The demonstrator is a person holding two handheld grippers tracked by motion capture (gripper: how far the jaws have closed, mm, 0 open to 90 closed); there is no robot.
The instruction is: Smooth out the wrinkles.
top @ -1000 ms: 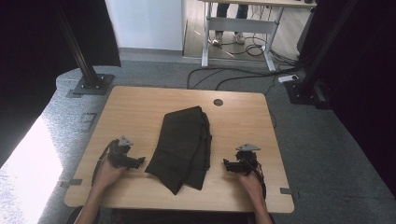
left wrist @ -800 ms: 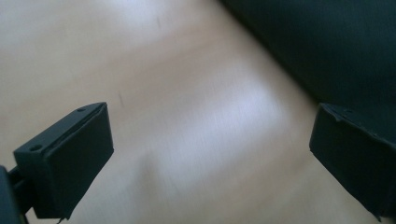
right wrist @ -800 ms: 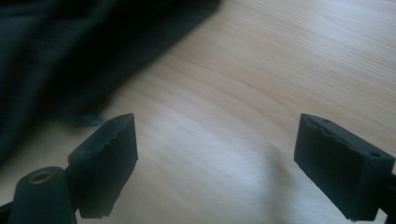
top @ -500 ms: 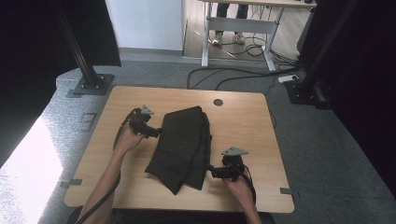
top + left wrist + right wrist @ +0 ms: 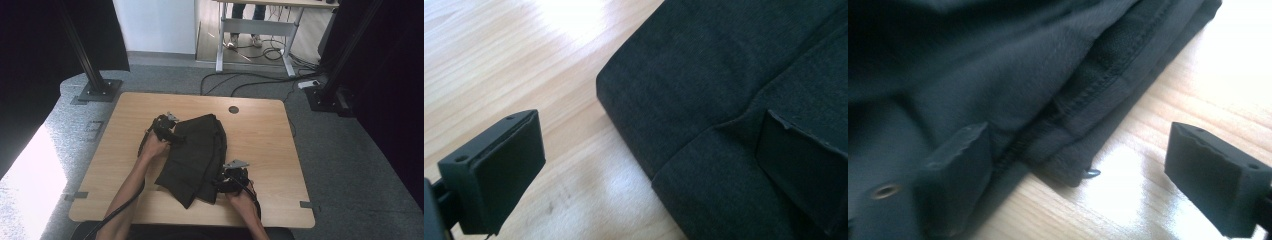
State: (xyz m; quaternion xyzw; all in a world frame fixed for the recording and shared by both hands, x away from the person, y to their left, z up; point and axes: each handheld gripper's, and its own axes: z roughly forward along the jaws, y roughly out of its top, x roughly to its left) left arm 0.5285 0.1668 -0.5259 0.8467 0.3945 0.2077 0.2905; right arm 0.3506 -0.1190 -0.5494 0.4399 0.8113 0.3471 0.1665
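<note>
Both jaws spread, our left gripper [image 5: 167, 131] and right gripper [image 5: 226, 181] straddle the dark folded garment [image 5: 195, 155]; pinching one layer would unfold it.

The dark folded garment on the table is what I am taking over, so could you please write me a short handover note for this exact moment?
Left hand-held gripper: open at the far left edge of the dark folded garment, one jaw over the cloth, the other over the wooden table; nothing gripped.
Right hand-held gripper: open at the near right edge, beside the stitched hem, one jaw on the cloth, the other over bare wood.
Garment: lying flat in a long folded bundle, mid-table.
Done: both grippers placed at opposite edges.
Left: probably close both on the cloth, then carry out the next fold.
</note>
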